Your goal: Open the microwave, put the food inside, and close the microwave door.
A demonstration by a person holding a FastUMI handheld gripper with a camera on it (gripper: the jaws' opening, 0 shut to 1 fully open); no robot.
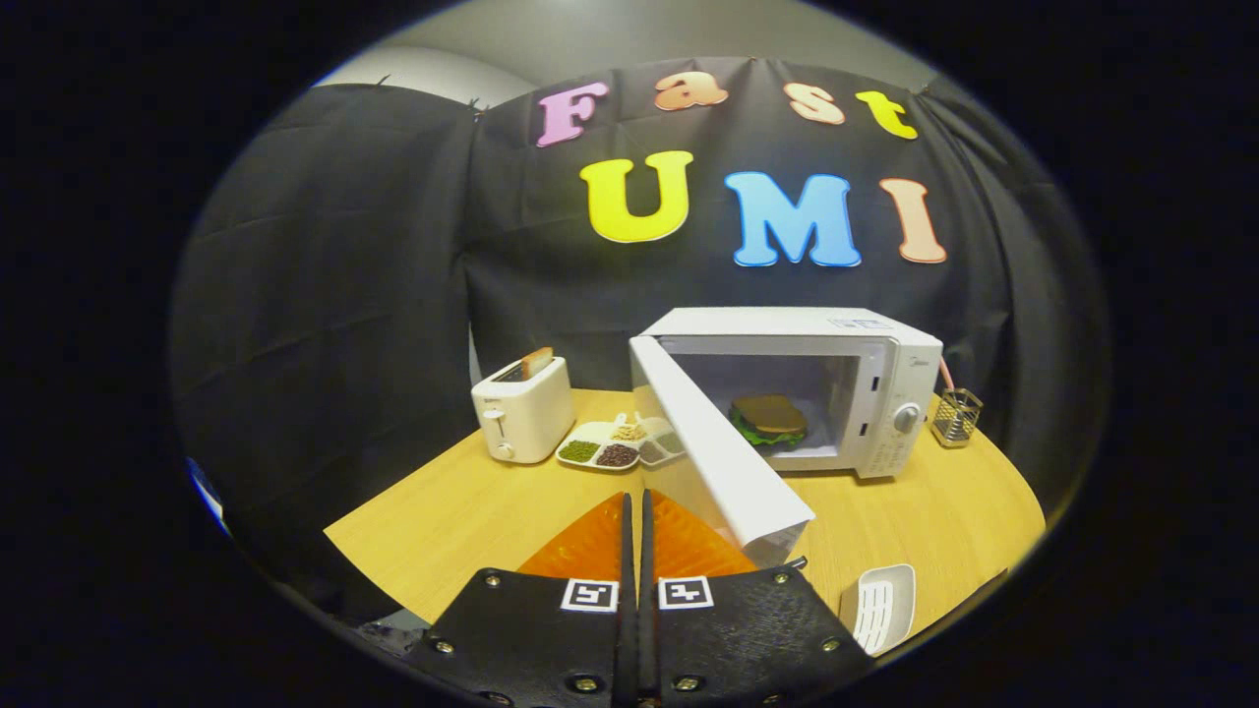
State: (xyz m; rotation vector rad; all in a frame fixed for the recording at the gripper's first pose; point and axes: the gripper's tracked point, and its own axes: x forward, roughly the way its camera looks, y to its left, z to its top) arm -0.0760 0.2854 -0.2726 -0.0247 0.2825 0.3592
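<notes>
I count one microwave (787,388), one toaster (522,410), one divided dish (622,444), one wire holder (957,416) and one small white tray (881,607) on the counter (472,511). My jaws (634,511) are together, pressed flat against each other with nothing between them, just beside the free edge of the microwave door (718,462).

The microwave stands toward the counter's far right, its door swung wide open toward me. The food, a sandwich (769,418) with a brown top and green leaf at its rim, sits inside the cavity. The door's edge hides its left part.

The toaster stands at the far left with one slice of bread (536,361) sticking up from a slot. The dish, between toaster and microwave, holds small heaps of grains or beans in several sections; the door covers its right end, so I cannot count the sections. The wire holder is near the far right edge; its contents are too small to make out. The white tray lies at the near right edge.
</notes>
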